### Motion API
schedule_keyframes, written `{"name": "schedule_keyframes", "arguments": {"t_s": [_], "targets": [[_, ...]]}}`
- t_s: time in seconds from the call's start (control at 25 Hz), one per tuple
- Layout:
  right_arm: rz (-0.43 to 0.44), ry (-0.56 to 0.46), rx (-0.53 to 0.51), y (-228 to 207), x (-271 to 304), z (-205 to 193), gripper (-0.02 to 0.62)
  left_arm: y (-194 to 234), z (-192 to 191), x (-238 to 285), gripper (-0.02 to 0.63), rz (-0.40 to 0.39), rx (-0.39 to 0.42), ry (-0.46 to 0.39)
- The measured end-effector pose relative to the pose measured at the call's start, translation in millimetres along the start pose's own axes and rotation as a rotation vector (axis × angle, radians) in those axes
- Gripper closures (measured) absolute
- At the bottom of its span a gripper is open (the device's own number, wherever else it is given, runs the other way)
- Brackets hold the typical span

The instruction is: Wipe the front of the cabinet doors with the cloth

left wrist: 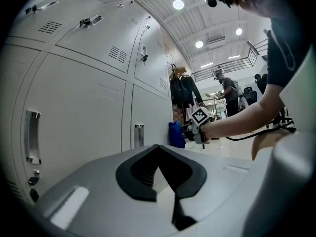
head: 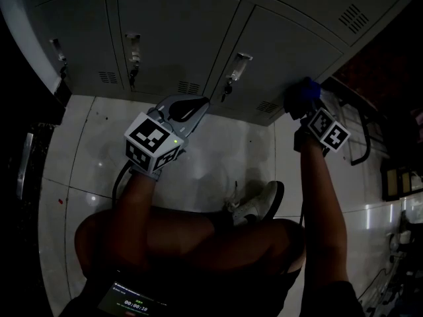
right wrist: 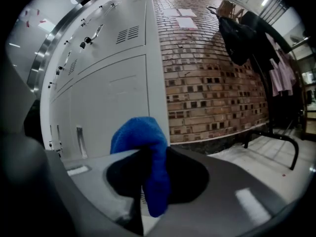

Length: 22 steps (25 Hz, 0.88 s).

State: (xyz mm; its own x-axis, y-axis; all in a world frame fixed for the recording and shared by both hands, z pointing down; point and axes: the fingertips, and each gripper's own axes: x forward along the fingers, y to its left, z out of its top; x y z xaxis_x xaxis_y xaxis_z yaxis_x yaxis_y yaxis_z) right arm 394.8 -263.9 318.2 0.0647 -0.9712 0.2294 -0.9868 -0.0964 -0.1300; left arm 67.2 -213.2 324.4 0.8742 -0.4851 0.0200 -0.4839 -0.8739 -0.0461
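Grey cabinet doors point(head: 178, 32) run across the top of the head view. A blue cloth point(head: 303, 92) is pressed against the lower right corner of a door, and my right gripper point(head: 305, 107) is shut on it. In the right gripper view the cloth point(right wrist: 147, 152) hangs bunched between the jaws, next to a door point(right wrist: 113, 102). My left gripper point(head: 190, 105) hovers low in front of the middle doors, its jaws shut with nothing in them. The left gripper view shows a door point(left wrist: 79, 107) alongside the jaws, with the cloth point(left wrist: 175, 135) farther along.
Handles and small locks point(head: 234, 71) stick out from the doors. A brick wall point(right wrist: 212, 73) adjoins the cabinets on the right, with a clothes rack point(right wrist: 247, 33) and its black floor frame point(right wrist: 276, 138). My bent knee and shoe point(head: 261, 203) rest on the white tiled floor point(head: 218, 150).
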Motion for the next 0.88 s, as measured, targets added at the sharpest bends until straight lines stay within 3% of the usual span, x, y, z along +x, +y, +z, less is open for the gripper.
{"name": "schedule_keyframes", "arguments": {"t_s": [0.24, 0.52, 0.68, 0.88], "targets": [[0.125, -0.003, -0.081, 70.5, -2.9, -14.3, 0.518, 0.6, 1.2, -0.4, 0.606, 0.005, -0.004, -0.003], [0.279, 0.043, -0.142, 167.1, 24.6, -59.1, 0.518, 1.6, 5.9, -2.1, 0.606, 0.007, -0.013, -0.023], [0.323, 0.056, -0.161, 202.6, 41.8, -74.1, 0.518, 3.1, 9.3, -2.3, 0.606, 0.012, -0.022, -0.034], [0.319, 0.067, -0.146, 209.2, 57.6, -79.9, 0.518, 4.6, 10.2, -3.7, 0.606, 0.012, -0.025, -0.043]]}}
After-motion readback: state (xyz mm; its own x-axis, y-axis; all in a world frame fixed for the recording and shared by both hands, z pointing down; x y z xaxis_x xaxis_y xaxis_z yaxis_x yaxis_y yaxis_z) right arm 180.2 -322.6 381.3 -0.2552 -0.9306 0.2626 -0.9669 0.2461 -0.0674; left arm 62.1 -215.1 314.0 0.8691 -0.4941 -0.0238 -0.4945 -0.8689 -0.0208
